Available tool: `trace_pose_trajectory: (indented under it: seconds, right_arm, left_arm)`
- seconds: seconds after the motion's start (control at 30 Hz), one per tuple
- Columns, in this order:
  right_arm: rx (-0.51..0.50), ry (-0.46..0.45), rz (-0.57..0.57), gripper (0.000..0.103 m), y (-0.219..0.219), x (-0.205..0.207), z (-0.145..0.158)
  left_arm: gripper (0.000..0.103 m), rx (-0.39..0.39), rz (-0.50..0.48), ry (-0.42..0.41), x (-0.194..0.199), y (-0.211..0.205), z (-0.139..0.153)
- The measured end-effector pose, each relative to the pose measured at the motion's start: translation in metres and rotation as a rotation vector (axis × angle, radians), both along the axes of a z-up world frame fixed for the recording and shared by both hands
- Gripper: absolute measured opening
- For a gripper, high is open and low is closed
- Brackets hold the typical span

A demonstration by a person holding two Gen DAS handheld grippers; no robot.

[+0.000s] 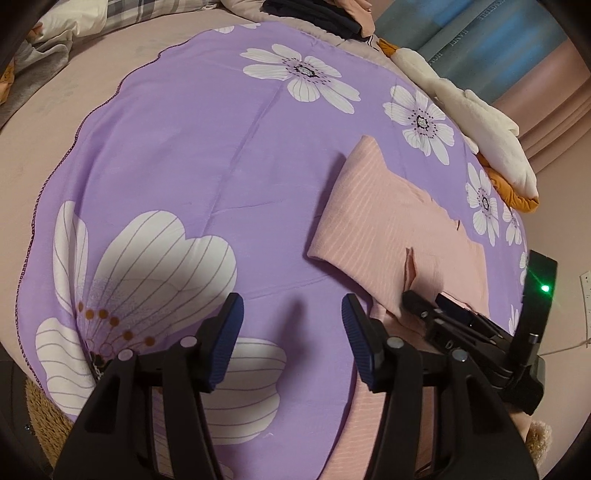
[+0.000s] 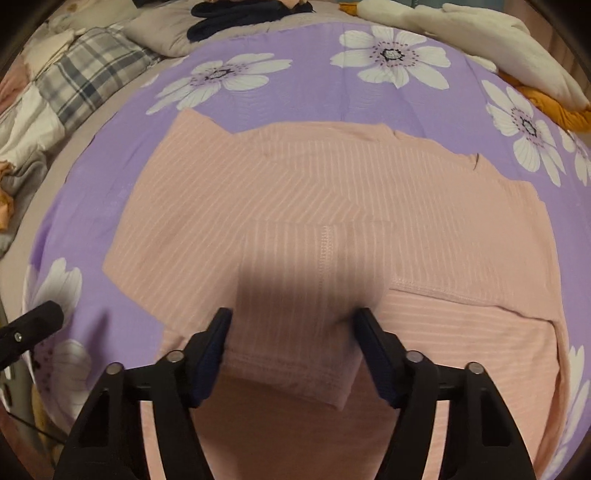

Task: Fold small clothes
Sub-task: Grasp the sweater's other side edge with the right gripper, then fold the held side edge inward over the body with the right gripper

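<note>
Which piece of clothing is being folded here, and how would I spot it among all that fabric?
Start from the purple sheet with big white flowers spread over the bed. Lying flat in its middle is the pink garment with thin pale stripes, partly folded, right in front of the right gripper. The dark clothes and white plush toy sit beyond the sheet's far edge.

Left gripper [image 1: 291,325], right gripper [image 2: 291,334] — jaws apart, angled down.

Bed [image 1: 44,155], pinkish-beige cover. Lying on it: purple floral sheet [image 1: 207,147], spread flat, carrying a pink striped garment [image 2: 332,192]; plaid pillow [image 2: 85,81] and dark folded clothes [image 2: 236,14] at far edge; white-and-orange plush toy [image 1: 491,147] alongside.
</note>
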State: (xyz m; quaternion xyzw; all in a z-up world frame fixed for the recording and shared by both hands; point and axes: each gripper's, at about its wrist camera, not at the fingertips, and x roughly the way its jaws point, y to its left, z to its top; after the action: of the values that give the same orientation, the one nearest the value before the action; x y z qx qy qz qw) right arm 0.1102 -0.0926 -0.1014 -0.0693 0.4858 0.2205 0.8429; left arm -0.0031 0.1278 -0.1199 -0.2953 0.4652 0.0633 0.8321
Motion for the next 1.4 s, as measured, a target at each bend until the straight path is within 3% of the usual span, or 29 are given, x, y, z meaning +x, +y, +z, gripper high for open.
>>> trace_pose_trajectory:
  seconds: [0.1, 0.2, 0.37, 0.5, 0.8, 1.13, 1.4]
  right_arm:
    - [0.017, -0.020, -0.002, 0.031, -0.004, 0.000, 0.006]
    - [0.056, -0.017, -0.004, 0.020, -0.009, 0.001, 0.016]
    - [0.146, -0.063, 0.002, 0.019, -0.021, 0.002, 0.052]
    - [0.194, -0.149, 0.021, 0.018, -0.026, 0.006, 0.095]
    - [0.212, -0.324, 0.022, 0.018, -0.033, 0.024, 0.166]
    - [0.248, -0.335, -0.073, 0.018, -0.068, 0.043, 0.175]
    - [0.270, -0.293, -0.149, 0.018, -0.099, 0.056, 0.163]
  left_arm:
    - [0.054, -0.001, 0.001, 0.002, 0.001, 0.000, 0.000]
    - [0.054, -0.005, 0.001, -0.002, 0.000, 0.002, 0.000]
    - [0.054, -0.009, 0.007, 0.000, 0.000, 0.004, -0.001]
    - [0.054, -0.016, 0.009, -0.003, 0.001, 0.004, 0.000]
    - [0.054, -0.027, 0.001, -0.009, 0.009, 0.004, 0.003]
    - [0.053, -0.020, -0.034, -0.050, 0.040, -0.004, 0.015]
    - [0.039, -0.024, -0.108, -0.064, 0.084, -0.025, 0.023]
